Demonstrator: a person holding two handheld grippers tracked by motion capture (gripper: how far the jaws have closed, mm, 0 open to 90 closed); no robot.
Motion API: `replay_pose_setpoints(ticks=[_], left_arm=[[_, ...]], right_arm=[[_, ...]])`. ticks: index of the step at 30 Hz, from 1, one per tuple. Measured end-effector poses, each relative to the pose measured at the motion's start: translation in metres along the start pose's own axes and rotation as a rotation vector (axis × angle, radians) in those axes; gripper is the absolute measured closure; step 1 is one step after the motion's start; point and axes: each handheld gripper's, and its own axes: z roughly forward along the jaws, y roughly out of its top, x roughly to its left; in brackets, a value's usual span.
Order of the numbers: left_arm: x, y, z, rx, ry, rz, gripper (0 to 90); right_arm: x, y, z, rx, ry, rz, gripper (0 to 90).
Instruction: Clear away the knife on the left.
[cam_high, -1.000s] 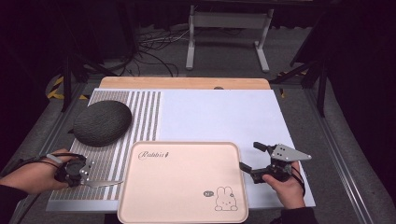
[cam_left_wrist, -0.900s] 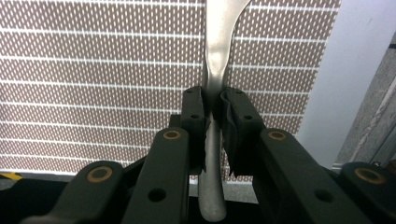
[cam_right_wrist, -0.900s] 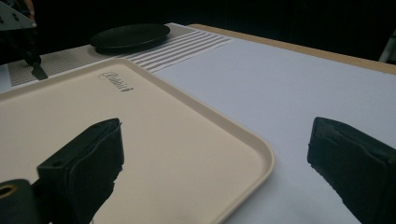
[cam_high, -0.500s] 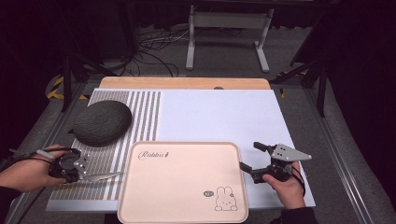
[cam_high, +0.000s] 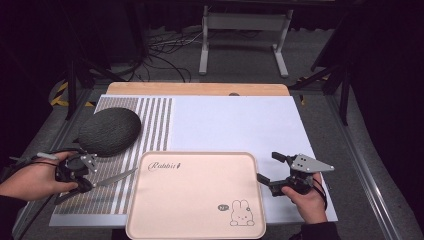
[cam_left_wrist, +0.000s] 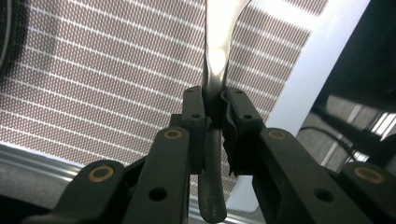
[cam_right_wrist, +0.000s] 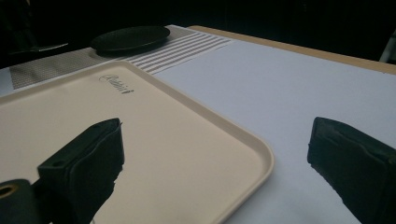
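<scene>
Left gripper (cam_high: 82, 186): clamped on the handle of a metal knife (cam_high: 116, 176); blade juts out ahead of it toward the tray.
Knife: held over the striped mat (cam_high: 152, 127), tip just short of the pink tray (cam_high: 195, 200).
Right gripper (cam_high: 267, 170): spread wide, holding nothing; tray's near corner sits between its tips.
Dark round cushion (cam_high: 109, 131): just beyond the left gripper.
Desk (cam_high: 240, 120): white, stretching away past the right gripper.

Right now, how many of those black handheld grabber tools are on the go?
2. The left gripper, over the striped mat, has its fingers shut on a metal utensil. The right gripper is open beside the pink tray.
</scene>
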Motion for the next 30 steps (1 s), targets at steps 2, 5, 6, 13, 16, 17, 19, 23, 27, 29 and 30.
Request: replay_pose_setpoints(ticks=[2,5,6,13,16,17,19,23,27,29,30], left_arm=[[-0.001,0.002,0.0,-0.011,0.001,-0.016,79.8],[-0.002,0.005,-0.001,-0.029,0.0,-0.058,79.8],[-0.002,0.006,-0.002,-0.033,-0.005,-0.076,79.8],[-0.01,0.018,-0.004,-0.068,-0.047,-0.155,79.8],[-0.014,0.023,-0.005,-0.086,-0.043,-0.19,79.8],[-0.014,0.023,-0.005,-0.086,-0.043,-0.19,79.8],[-0.015,0.026,-0.004,-0.095,-0.05,-0.217,79.8],[-0.018,0.03,-0.003,-0.11,-0.065,-0.257,79.8],[-0.021,0.036,-0.004,-0.135,-0.076,-0.289,79.8],[-0.025,0.04,-0.005,-0.129,-0.086,-0.282,79.8],[-0.027,0.043,-0.006,-0.139,-0.092,-0.283,79.8]], right_arm=[[0.0,0.0,0.0,-0.003,0.0,0.001,4.6],[0.0,0.0,-0.001,-0.004,0.001,0.002,4.6],[0.0,0.0,-0.001,-0.004,0.001,0.002,4.6],[0.0,0.0,0.0,0.002,0.002,0.002,4.6],[0.0,0.0,0.0,0.001,0.003,0.002,4.7],[0.0,0.0,0.0,0.002,0.003,0.0,4.7],[0.0,0.0,0.0,0.004,0.002,0.001,4.7],[0.0,0.0,-0.001,0.003,0.003,0.002,4.7],[0.0,0.0,-0.001,0.004,0.004,0.0,4.7],[0.0,0.0,0.0,0.005,0.004,0.001,4.7],[0.0,0.0,0.0,0.006,0.003,0.0,4.7]])
